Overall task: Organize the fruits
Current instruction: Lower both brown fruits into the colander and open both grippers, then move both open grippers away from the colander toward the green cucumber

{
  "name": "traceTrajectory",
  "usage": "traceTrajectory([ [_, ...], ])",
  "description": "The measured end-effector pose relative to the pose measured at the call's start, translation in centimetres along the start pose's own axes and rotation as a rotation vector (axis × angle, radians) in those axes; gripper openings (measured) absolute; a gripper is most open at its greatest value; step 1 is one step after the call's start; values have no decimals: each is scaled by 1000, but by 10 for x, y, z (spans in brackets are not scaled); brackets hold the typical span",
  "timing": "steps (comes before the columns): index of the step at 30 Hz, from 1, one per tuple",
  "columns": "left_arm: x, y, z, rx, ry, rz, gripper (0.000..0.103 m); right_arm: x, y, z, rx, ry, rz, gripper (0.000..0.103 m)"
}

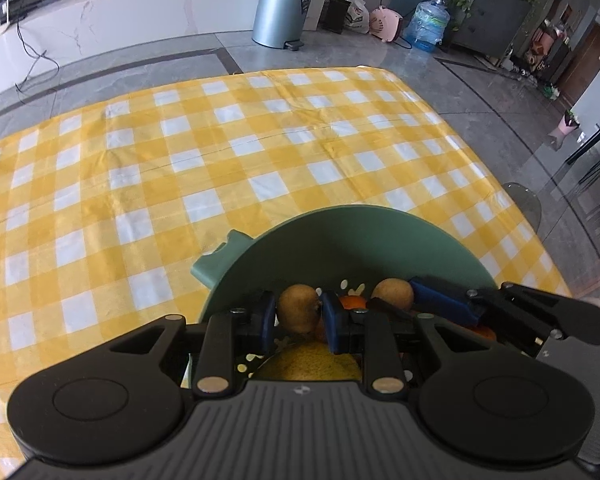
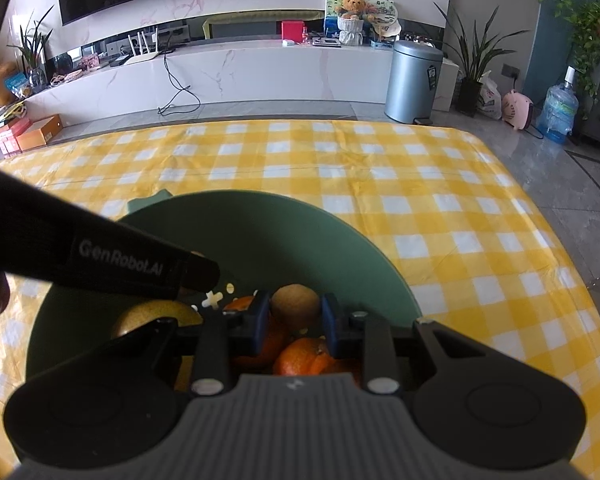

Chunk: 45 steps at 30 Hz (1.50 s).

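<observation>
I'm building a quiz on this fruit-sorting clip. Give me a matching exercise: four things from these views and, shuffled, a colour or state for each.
Things:
1. left gripper
2. basket
3. tablecloth
4. bin

States:
a. yellow and white checks
b. green, holding fruit
c. silver, on the floor
d. shut on a brown kiwi

Pairs: 1-d, 2-b, 3-a, 4-c

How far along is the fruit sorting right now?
No fruit lies on the tablecloth. Each gripper is shut on a kiwi: left gripper on one, right gripper on another, over the green bowl. Oranges and a pear remain inside.
</observation>
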<state>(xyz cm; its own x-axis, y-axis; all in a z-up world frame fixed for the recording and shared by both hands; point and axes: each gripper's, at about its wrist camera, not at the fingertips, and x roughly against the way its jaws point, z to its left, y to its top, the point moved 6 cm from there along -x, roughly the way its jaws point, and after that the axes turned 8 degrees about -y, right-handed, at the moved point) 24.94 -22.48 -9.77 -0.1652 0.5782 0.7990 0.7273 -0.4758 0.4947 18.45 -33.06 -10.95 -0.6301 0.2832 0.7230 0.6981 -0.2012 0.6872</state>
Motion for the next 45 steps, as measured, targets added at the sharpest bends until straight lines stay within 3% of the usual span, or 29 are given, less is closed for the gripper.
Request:
traceTrajectory([
  [3,0,0,-1,3,1,8,30,0,0,-1,-12,9,-2,25],
  [11,0,0,-6,8,-1,19,53,3,0,-3,-29,31,-11,30],
  [14,6,-1,-6,13,13,1,54,6,1,-3,-36,45,-23,41],
  [15,10,-1,-6,12,22,-18,54,8,1,-3,-40,43,-30,48],
  [21,52,-1,-13,-35,104,-124,55,22,4,-12,-112,63,-80,68],
  [29,124,-16,-29,-148,196,-234,62,59,-2,-19,-194,115,-152,76],
  [31,141,-23,-32,-167,203,-246,63,74,-4,-18,-209,137,-178,80],
  [33,157,-30,-35,-179,200,-260,68,90,-6,-15,-217,149,-215,91],
  [36,179,-42,-35,-190,212,-278,72,115,-12,-7,-223,170,-260,95],
  [42,211,-68,-22,-189,330,-274,72,146,-32,23,-217,230,-197,96],
  [45,223,-84,-11,-209,341,-207,72,156,-46,41,-217,300,-118,96],
])
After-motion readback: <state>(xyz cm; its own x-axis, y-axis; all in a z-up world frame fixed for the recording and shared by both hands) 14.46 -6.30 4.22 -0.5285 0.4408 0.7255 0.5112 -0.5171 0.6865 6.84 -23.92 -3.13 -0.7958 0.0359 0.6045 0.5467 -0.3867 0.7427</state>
